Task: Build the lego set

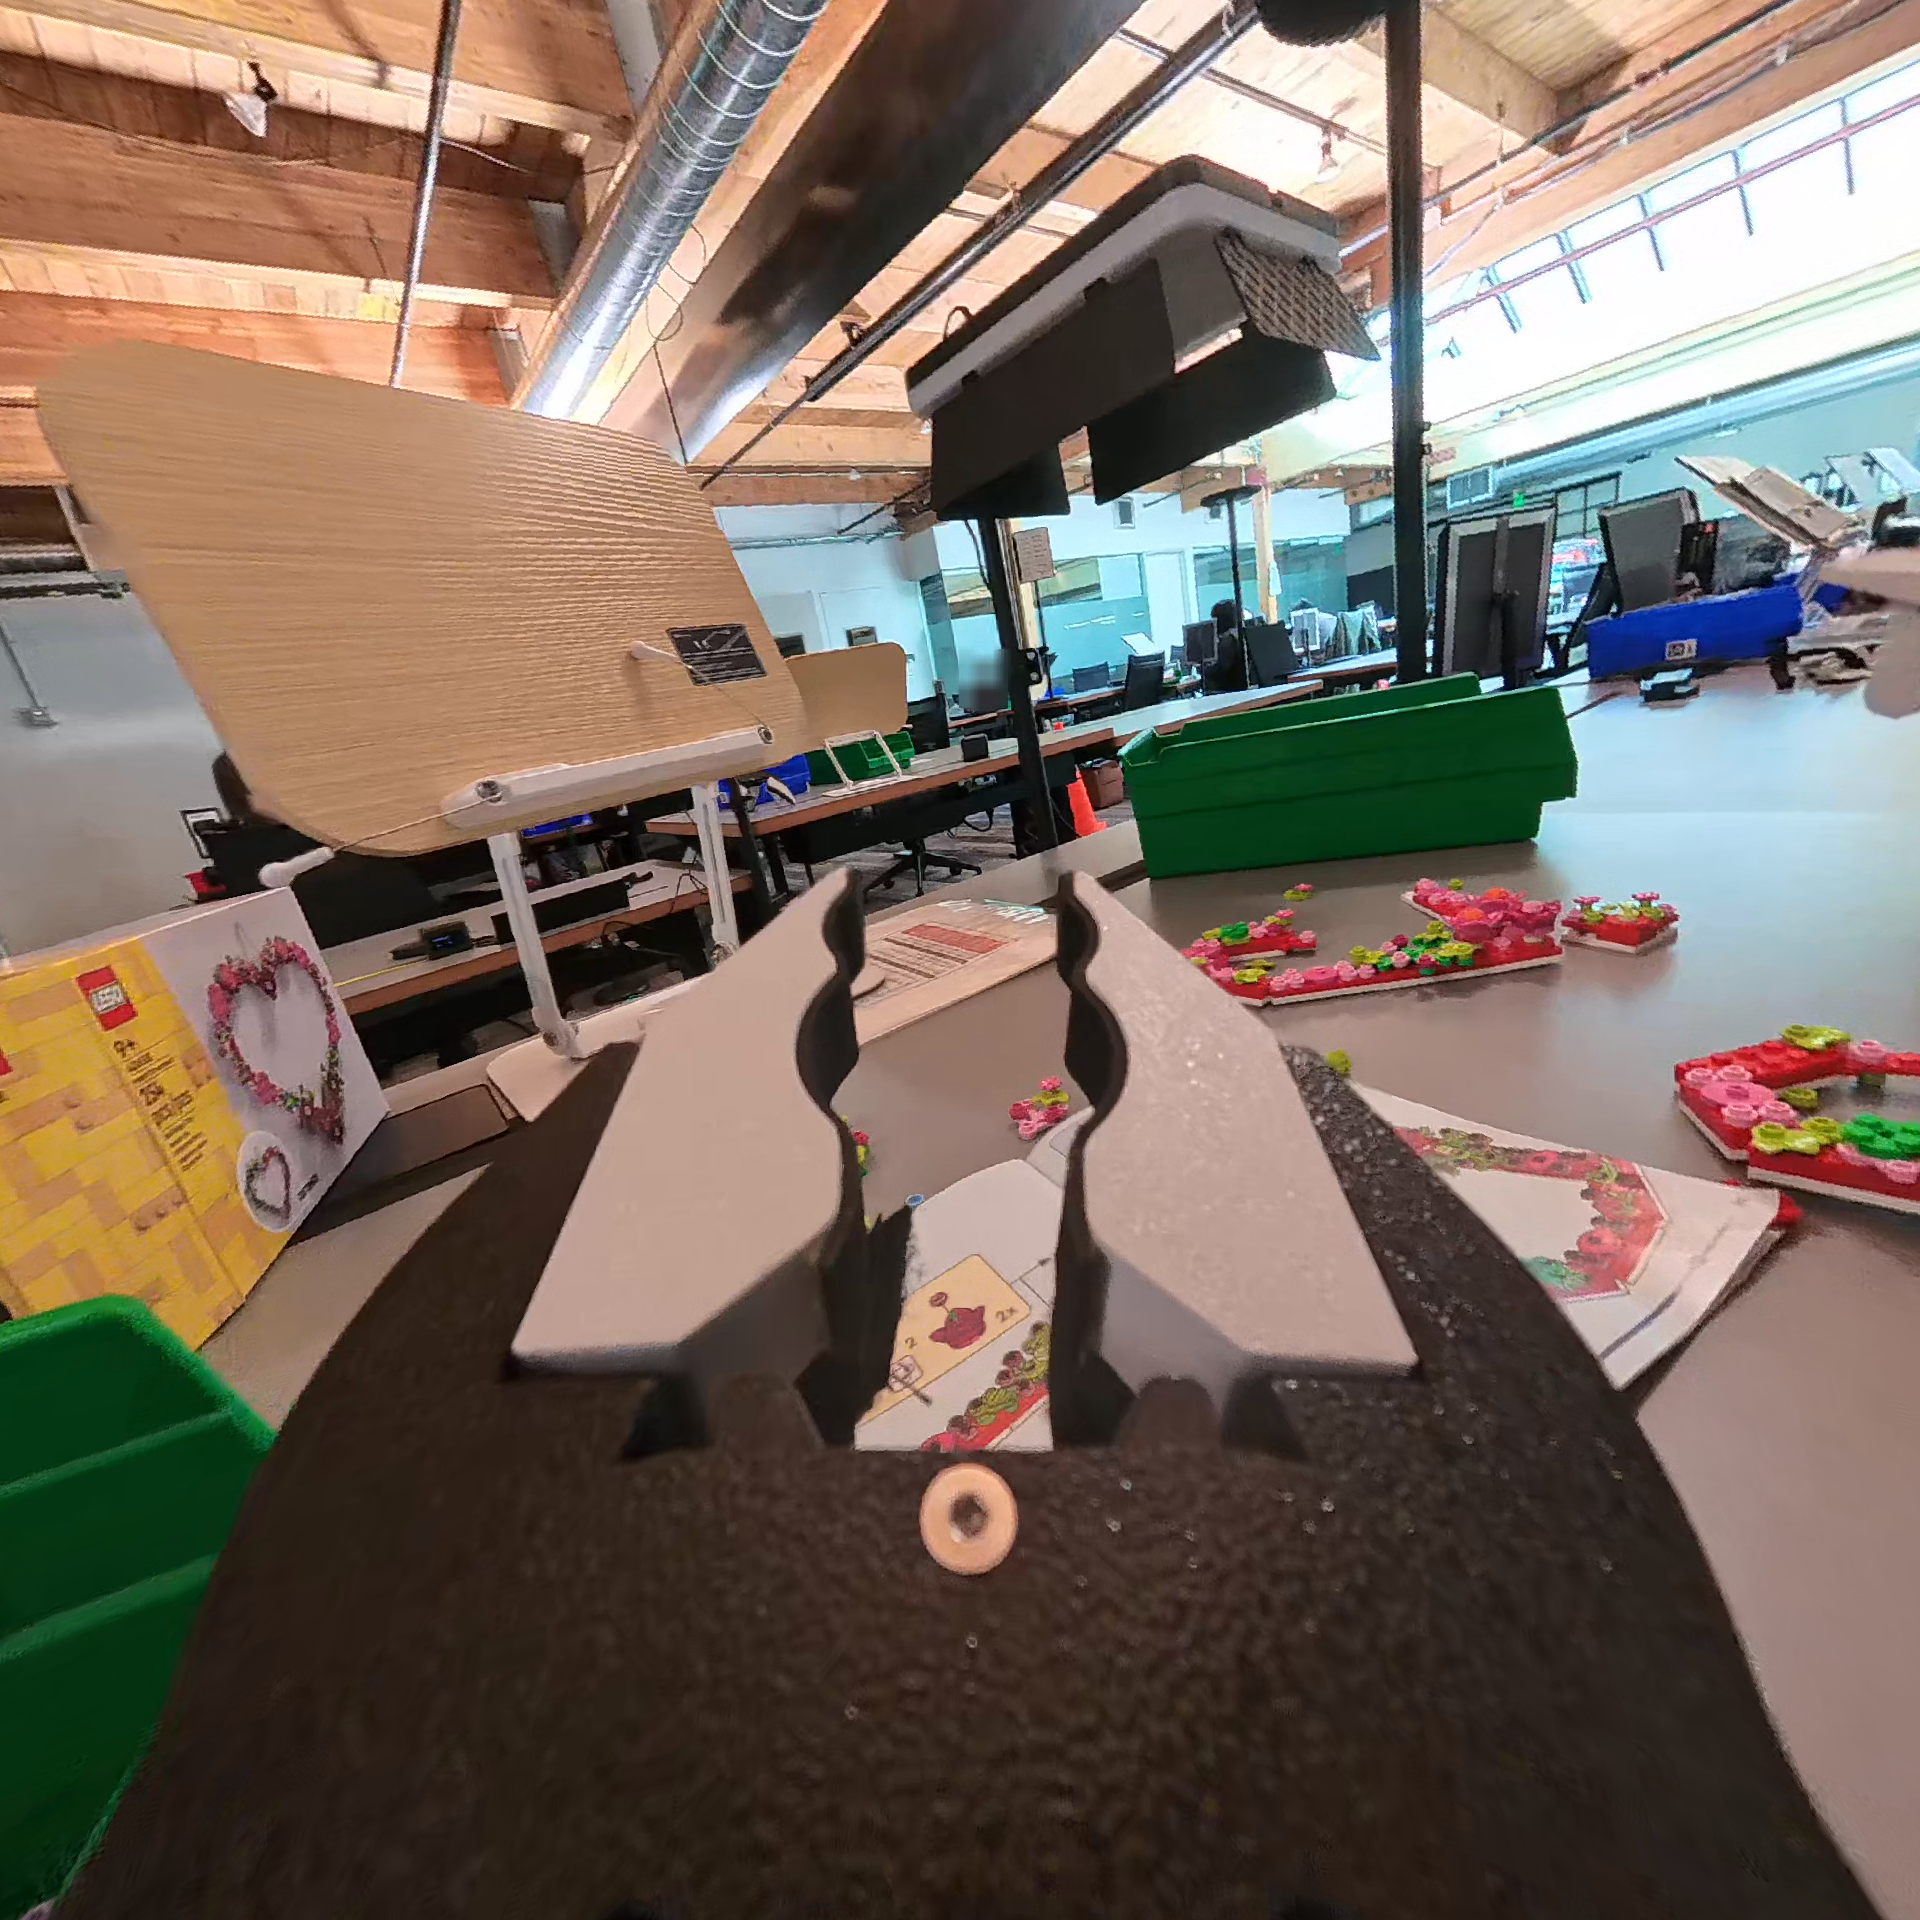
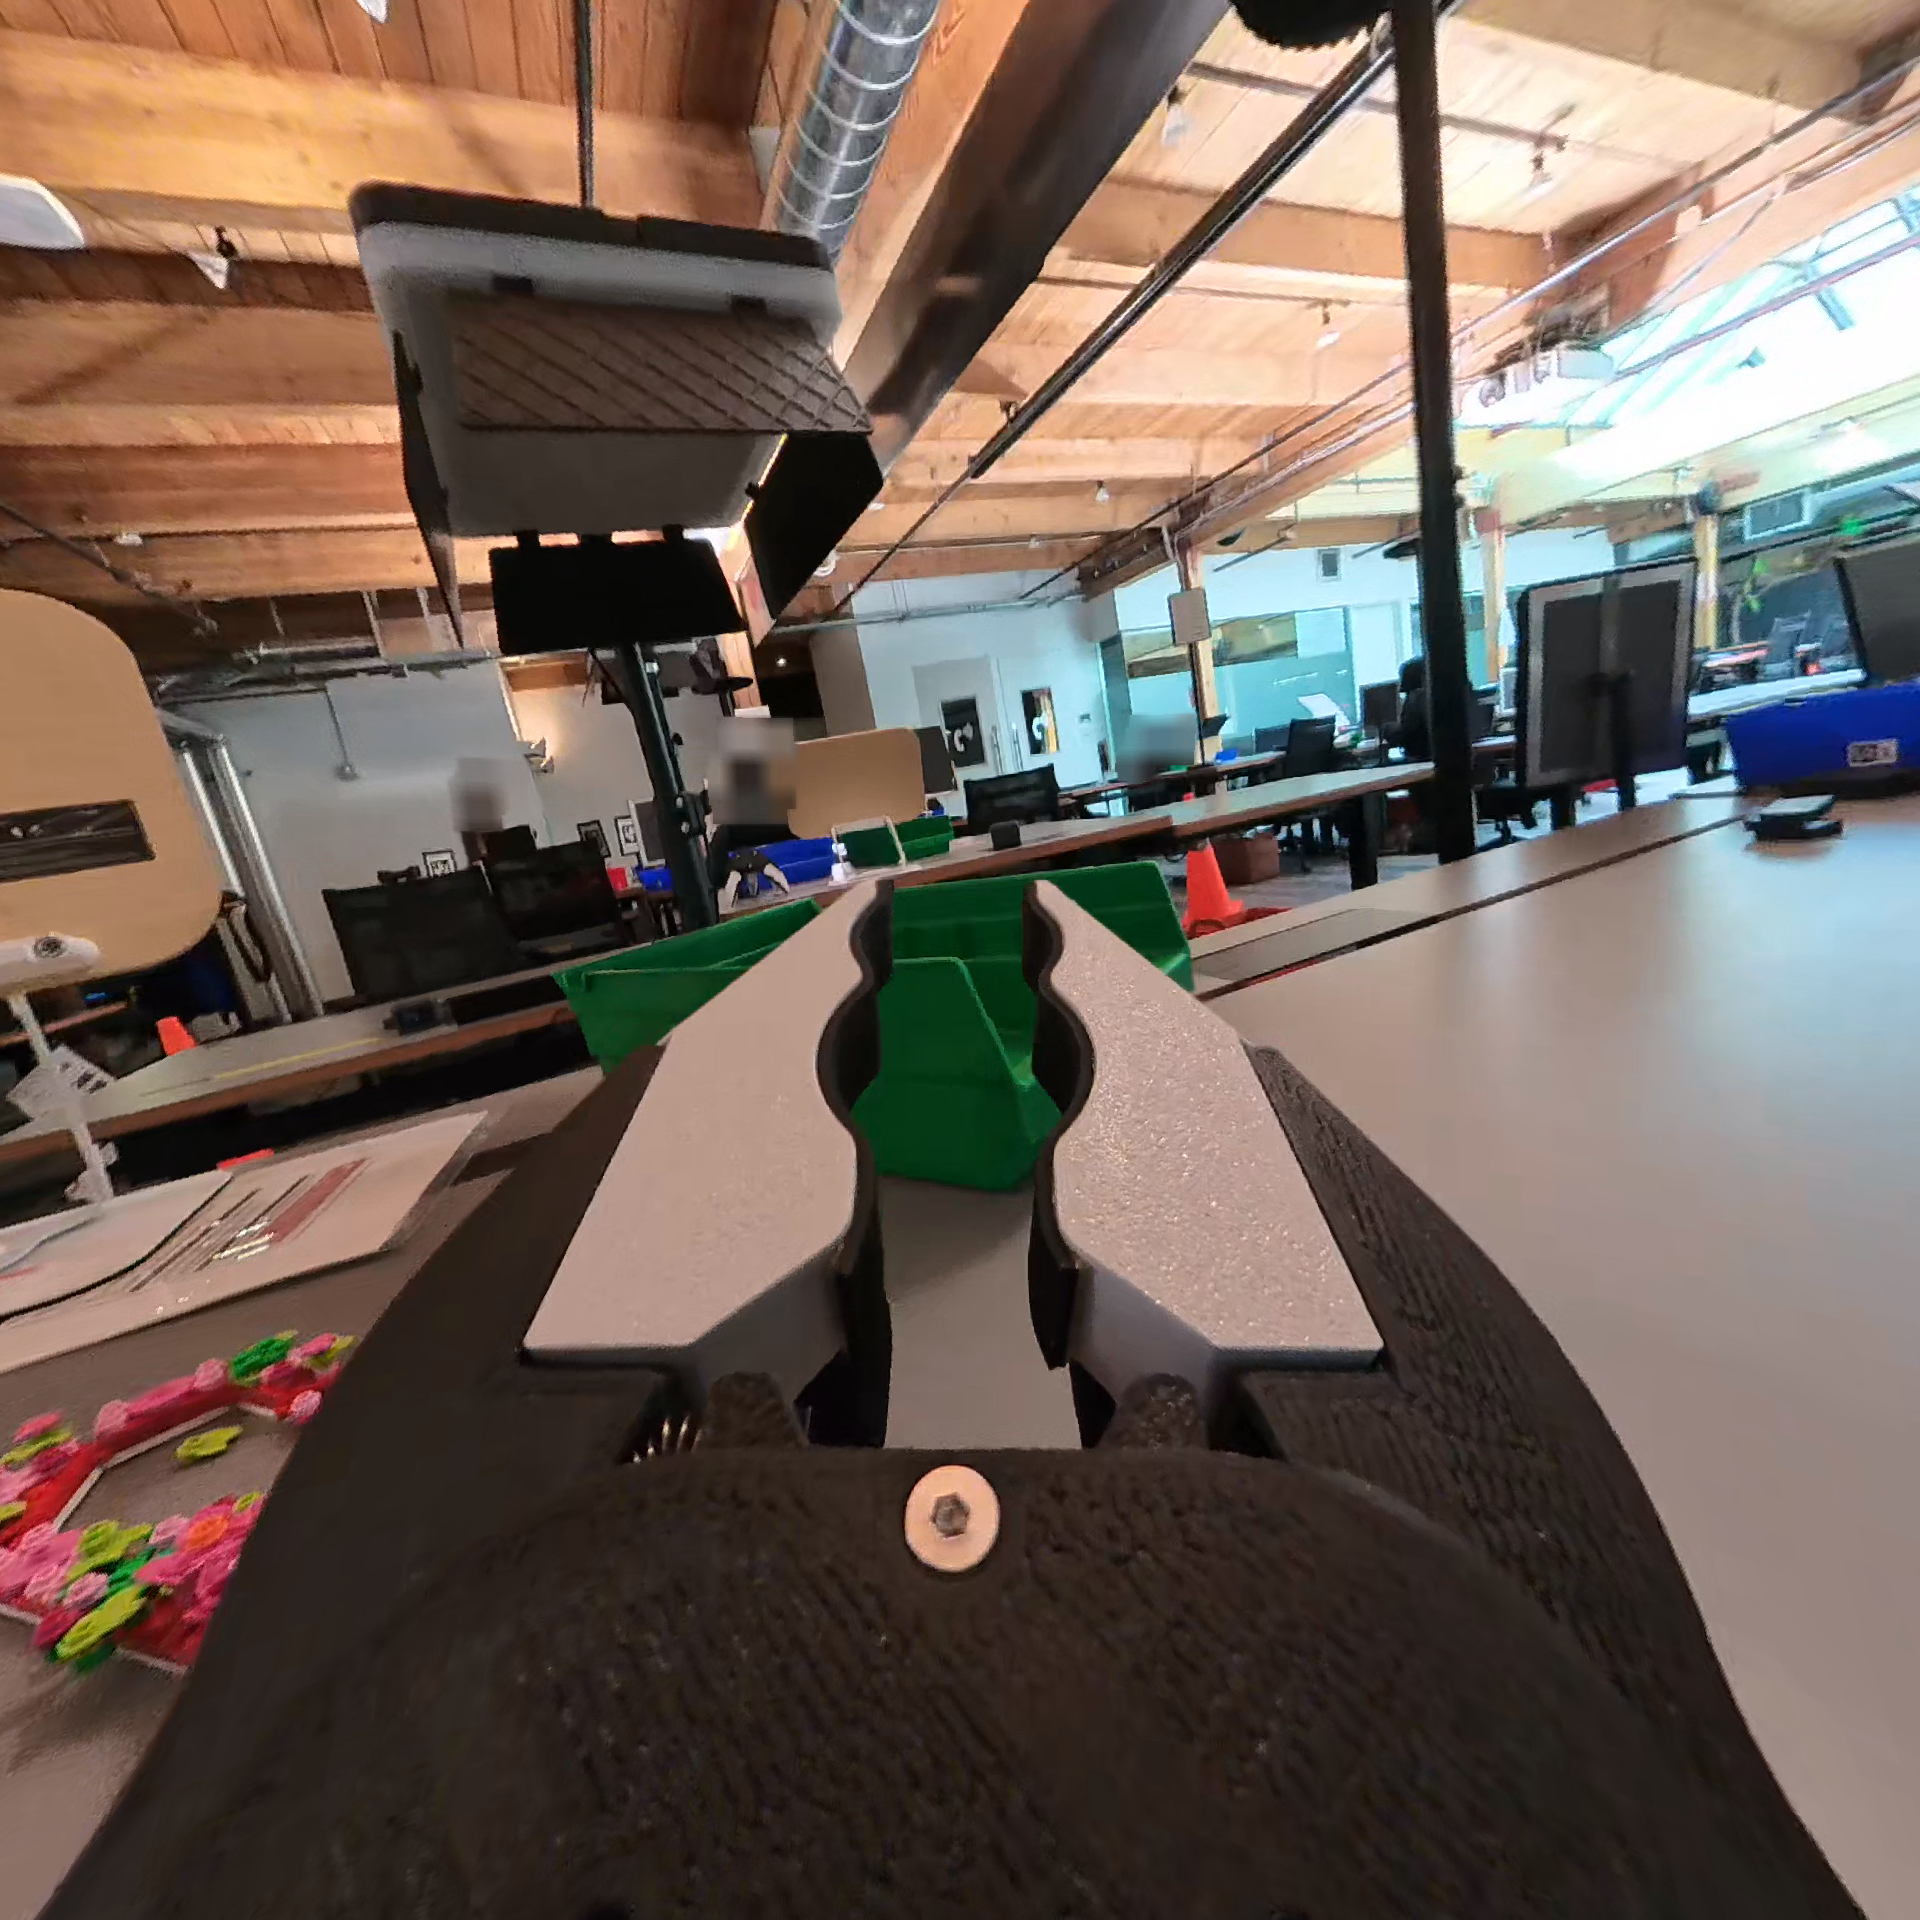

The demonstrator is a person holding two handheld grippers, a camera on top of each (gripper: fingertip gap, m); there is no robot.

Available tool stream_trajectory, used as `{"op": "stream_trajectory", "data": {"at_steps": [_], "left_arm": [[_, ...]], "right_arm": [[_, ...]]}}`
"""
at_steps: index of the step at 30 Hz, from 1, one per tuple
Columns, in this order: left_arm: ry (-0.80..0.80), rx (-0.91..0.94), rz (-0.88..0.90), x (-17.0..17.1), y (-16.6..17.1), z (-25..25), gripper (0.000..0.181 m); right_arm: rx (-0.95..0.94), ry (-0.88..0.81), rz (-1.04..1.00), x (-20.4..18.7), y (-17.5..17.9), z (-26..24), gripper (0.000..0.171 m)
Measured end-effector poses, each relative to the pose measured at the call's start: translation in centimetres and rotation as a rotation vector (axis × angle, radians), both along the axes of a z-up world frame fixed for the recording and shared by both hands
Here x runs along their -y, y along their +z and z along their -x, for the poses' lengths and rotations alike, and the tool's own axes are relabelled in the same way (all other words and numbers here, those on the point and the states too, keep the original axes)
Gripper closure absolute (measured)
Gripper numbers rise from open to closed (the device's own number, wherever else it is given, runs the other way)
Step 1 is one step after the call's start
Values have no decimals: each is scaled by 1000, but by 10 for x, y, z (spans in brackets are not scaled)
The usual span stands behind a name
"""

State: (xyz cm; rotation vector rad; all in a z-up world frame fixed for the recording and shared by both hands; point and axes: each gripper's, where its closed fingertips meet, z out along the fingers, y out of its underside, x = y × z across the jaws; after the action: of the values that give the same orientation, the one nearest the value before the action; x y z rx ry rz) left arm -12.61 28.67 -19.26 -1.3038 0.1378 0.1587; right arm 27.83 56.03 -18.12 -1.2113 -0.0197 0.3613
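Observation:
My left gripper (image 1: 961, 904) is open and empty, held above the open instruction booklet (image 1: 1579, 1247) on the grey table. Red, pink and green flower-covered lego sections lie to its right: a long one (image 1: 1392, 956) farther off and a bent one (image 1: 1808, 1122) nearer. A small pink flower piece (image 1: 1039, 1107) lies between the fingers' line of sight. My right gripper (image 2: 958, 914) is open and empty, pointing at a green bin (image 2: 956, 1081). More flower sections (image 2: 135, 1496) lie at the lower left of the right wrist view.
The yellow lego box (image 1: 156, 1101) stands at the left beside a wooden book stand (image 1: 416, 613). Stacked green bins (image 1: 1351, 769) sit at the back right, another green bin (image 1: 94, 1496) at the near left. A laminated sheet (image 2: 239, 1216) lies left of the right gripper. A black pole (image 2: 1439, 468) rises behind.

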Motion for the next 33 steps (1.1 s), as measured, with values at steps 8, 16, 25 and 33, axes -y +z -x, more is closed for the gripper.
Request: {"op": "stream_trajectory", "data": {"at_steps": [8, 16, 25, 33], "left_arm": [[13, -77, 19, -5, -6, -6, 151], [81, -165, -38, 0, 3, -7, 161], [79, -197, -52, 2, 6, -12, 161], [73, -205, -55, 1, 6, -14, 162]], "right_arm": [[109, 38, -23, 2, 1, 22, 151], [146, 75, 19, -2, -7, 32, 153], [155, 83, 21, -3, -8, 35, 153], [147, 82, 27, -4, -9, 34, 153]]}}
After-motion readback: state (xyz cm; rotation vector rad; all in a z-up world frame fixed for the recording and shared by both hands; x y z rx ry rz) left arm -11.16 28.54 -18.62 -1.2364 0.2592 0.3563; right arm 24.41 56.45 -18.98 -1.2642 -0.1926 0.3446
